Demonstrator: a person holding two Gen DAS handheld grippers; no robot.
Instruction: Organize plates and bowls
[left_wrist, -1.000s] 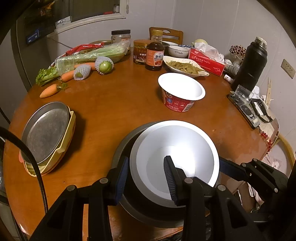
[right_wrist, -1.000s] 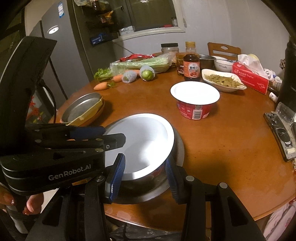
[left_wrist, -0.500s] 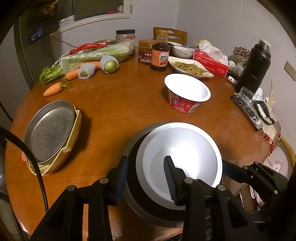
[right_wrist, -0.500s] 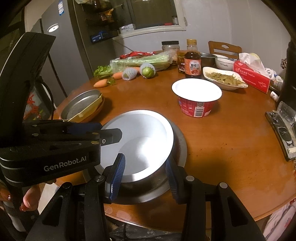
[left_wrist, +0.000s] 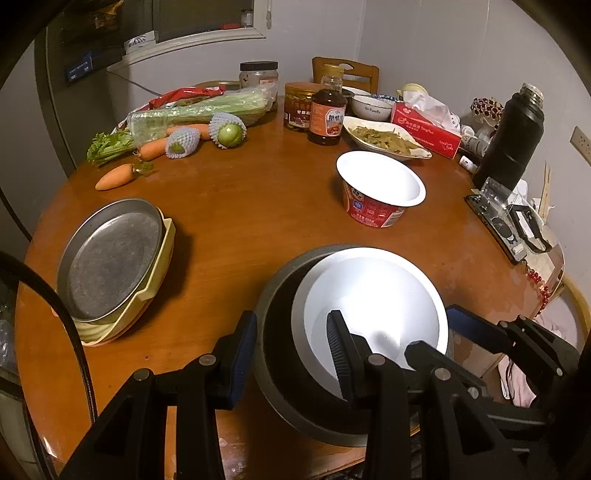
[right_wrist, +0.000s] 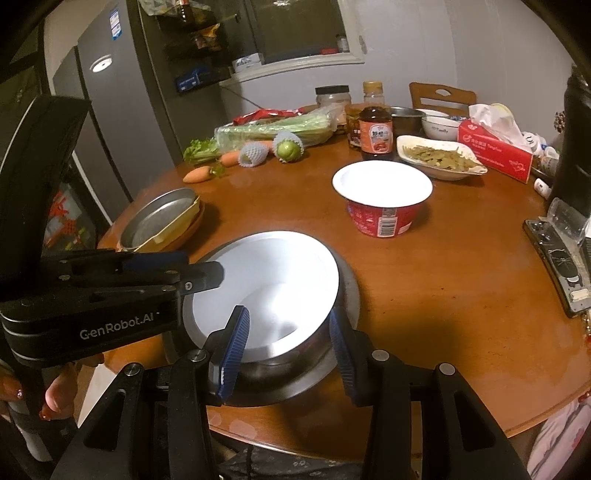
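Near the tabletop (left_wrist: 236, 206) edge the white bowl (left_wrist: 373, 306) sits nested in the steel bowl (left_wrist: 280, 354); our left gripper (left_wrist: 291, 343) pinches both rims while the right gripper (right_wrist: 288, 334) is opening around the white bowl's near rim, so we release slowly and keep the stack level.

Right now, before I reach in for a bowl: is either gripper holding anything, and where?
Left gripper clamps metal basin and white bowl by their near rims. Right gripper has its jaws opening astride the white bowl's rim; grip unclear.
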